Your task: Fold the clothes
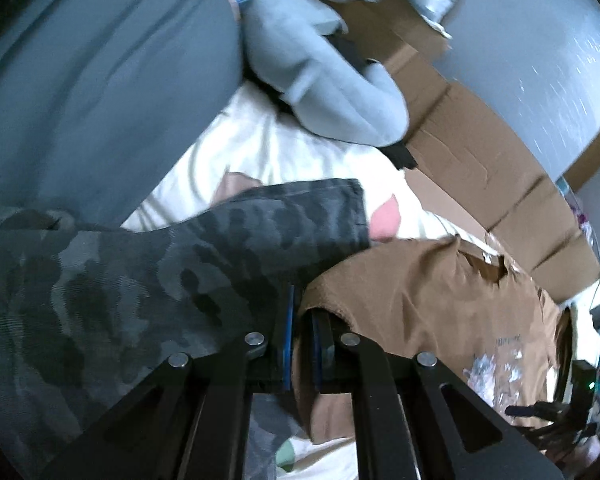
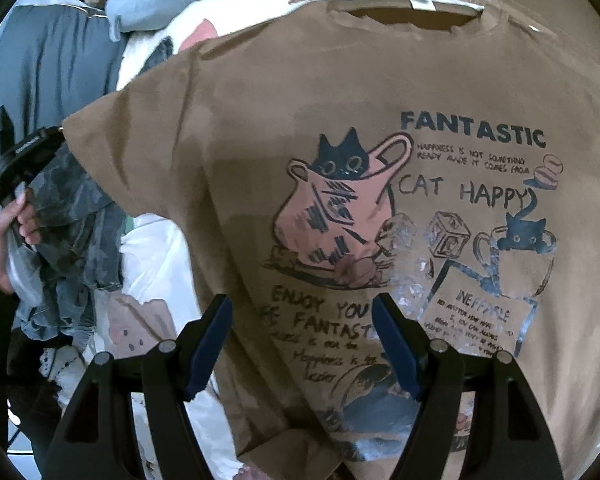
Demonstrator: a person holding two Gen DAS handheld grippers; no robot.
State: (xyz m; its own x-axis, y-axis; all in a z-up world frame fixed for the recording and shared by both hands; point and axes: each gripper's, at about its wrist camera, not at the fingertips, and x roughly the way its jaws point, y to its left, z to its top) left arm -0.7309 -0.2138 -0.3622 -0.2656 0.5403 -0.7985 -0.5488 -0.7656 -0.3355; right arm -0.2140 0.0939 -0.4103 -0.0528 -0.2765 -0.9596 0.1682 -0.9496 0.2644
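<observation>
While the brown T-shirt (image 2: pixel 340 92) lies spread out with its cat pictures facing up on the bed (image 1: pixel 268 148), the left gripper (image 1: pixel 302 344) is clenched on the shirt's sleeve edge, with brown cloth pinched between its blue pads. The right gripper (image 2: pixel 304 344) hangs over the lower middle of the shirt with its jaws wide apart and nothing in them. It looks like the first fold is just starting: the left sleeve is being picked up so it can go over the body of the shirt. The next move likely needs the left gripper to carry the sleeve across toward the printed middle and lay it flat, while the right gripper could press down or take hold of the hem so the shirt does not slide. A camouflage garment (image 1: pixel 120 280) lies bunched right beside the held sleeve, touching it, and it could get dragged along or caught in the fold. In the right wrist view, a hand (image 2: pixel 8 232) holding the left gripper's handle shows at the left edge by that same bunched cloth. A light blue sweatshirt (image 1: pixel 320 80) and a grey-blue cloth (image 1: pixel 100 80) lie farther up the bed, and flat cardboard (image 1: pixel 480 152) sits just past the shirt's collar, so there is not much free room around it.
</observation>
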